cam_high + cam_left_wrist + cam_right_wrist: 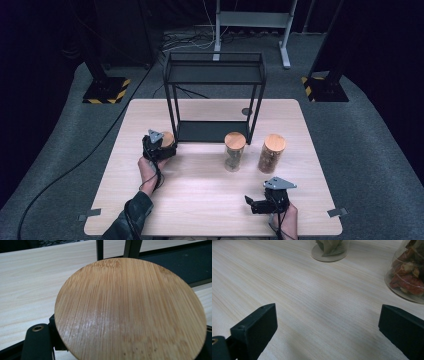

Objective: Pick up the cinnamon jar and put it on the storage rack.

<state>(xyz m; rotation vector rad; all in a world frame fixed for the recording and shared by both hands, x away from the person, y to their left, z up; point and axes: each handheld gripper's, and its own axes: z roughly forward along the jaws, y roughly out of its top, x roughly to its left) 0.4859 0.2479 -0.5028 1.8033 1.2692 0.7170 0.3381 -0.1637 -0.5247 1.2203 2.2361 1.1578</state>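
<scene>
A short jar with a round bamboo lid (168, 138) (130, 307) stands on the wooden table (200, 200) by the left front leg of a black wire rack (214, 95). My left gripper (159, 146) (125, 345) is shut on this jar, one jaw at each side below the lid. Two taller glass jars with bamboo lids stand in front of the rack: one with greenish leaves (234, 151) (329, 247) and one with reddish pieces (271, 153) (409, 277). My right gripper (259, 203) (327, 325) rests low near the table's front right, open, with bare table between its jaws.
The rack has a low shelf (212, 131) and a top shelf. A small dark disc (246, 111) lies on the table behind the rack. Bare tabletop stretches between the two grippers. Stand bases with yellow-black tape (106, 91) sit on the floor beyond the table.
</scene>
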